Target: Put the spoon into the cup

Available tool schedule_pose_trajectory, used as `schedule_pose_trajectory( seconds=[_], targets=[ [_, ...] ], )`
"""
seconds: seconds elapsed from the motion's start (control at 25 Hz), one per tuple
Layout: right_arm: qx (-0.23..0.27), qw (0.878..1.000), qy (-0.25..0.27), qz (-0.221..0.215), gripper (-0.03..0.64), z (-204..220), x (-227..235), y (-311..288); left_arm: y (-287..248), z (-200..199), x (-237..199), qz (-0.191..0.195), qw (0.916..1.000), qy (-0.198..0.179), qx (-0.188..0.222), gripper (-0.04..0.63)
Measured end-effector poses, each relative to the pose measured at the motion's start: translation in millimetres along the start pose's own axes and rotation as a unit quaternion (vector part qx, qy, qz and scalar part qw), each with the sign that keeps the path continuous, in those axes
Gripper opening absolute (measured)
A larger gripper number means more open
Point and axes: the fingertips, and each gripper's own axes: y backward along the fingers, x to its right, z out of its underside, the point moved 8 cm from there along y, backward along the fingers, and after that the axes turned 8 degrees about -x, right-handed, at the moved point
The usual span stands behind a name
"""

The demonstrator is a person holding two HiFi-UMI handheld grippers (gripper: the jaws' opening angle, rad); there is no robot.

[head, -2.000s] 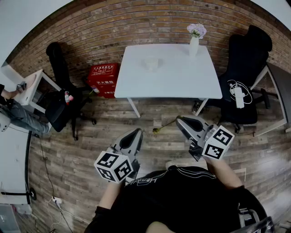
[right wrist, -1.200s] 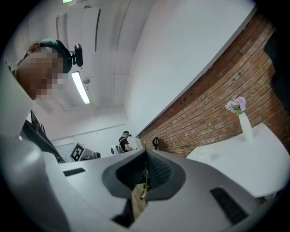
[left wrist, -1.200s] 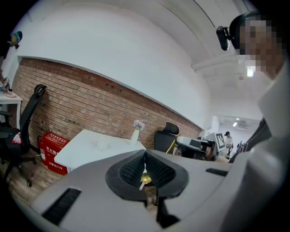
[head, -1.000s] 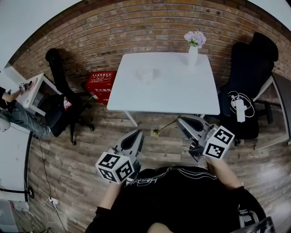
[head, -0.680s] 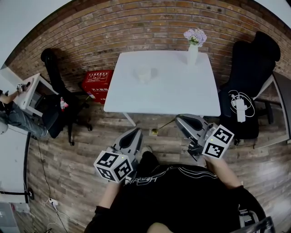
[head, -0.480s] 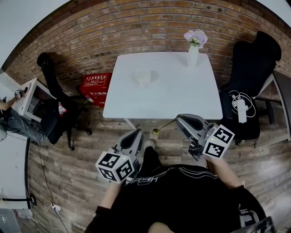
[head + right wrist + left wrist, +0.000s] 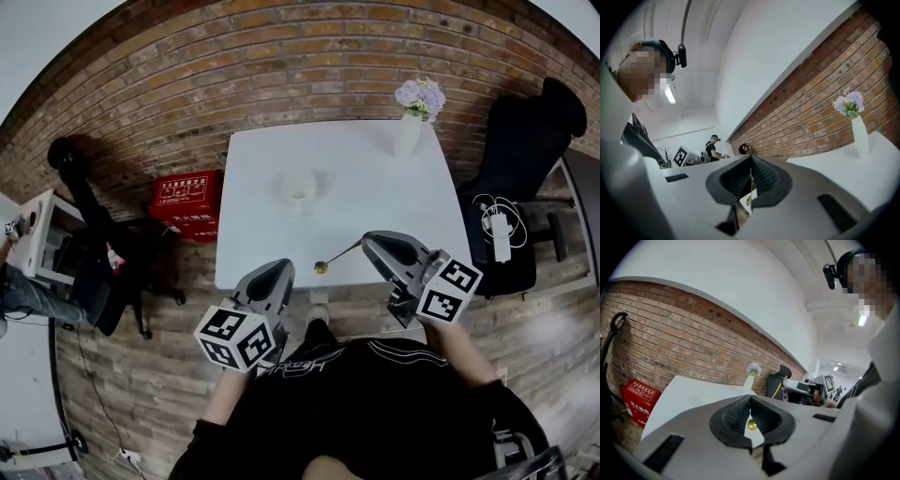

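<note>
My right gripper point(image 7: 368, 243) is shut on the handle of a gold spoon point(image 7: 336, 257), whose bowl points left over the near edge of the white table point(image 7: 375, 202). In the right gripper view the spoon point(image 7: 745, 149) sticks out beyond the closed right gripper point(image 7: 751, 157). A pale cup point(image 7: 300, 190) stands upright left of the table's middle, well beyond both grippers. My left gripper point(image 7: 283, 269) hovers at the table's near edge, just left of the spoon bowl; its jaws meet with nothing held. The left gripper point(image 7: 750, 398) faces the table, with the spoon bowl point(image 7: 751, 425) showing beyond it.
A white vase with lilac flowers point(image 7: 412, 120) stands at the table's far right corner. A red box point(image 7: 183, 202) sits on the floor left of the table. Black chairs stand at right point(image 7: 525, 141) and left point(image 7: 89, 244). A brick wall point(image 7: 309, 56) runs behind.
The view has closed in on the table: it was well ahead, and now both grippers reach its near edge. The spoon stays in my right gripper, its bowl now over the table.
</note>
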Motion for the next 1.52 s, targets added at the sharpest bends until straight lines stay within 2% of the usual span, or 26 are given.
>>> schedule_pose_trajectory(
  seconds=[0.32, 0.64, 0.96, 1.52],
  targets=[
    [0.004, 1.000, -0.001, 0.025, 0.000, -36.5, 38.2, -73.5, -32.7, -52.3, -78.1, 0.024, 0.9997, -0.002, -0.005, 0.005],
    [0.008, 0.999, -0.004, 0.050, 0.000, -52.6, 70.0, -118.7, -62.9, -82.4, -133.4, 0.043, 0.9990, -0.004, -0.013, 0.005],
    [0.012, 0.997, -0.023, 0.074, -0.001, -53.4, 105.8, -141.7, -92.3, -90.9, -166.0, 0.052, 0.9981, 0.001, -0.033, 0.005],
    [0.003, 0.993, -0.037, 0.113, 0.000, -39.0, 151.2, -173.9, -119.2, -81.7, -201.5, 0.054, 0.9964, 0.021, -0.062, 0.005]
  ],
)
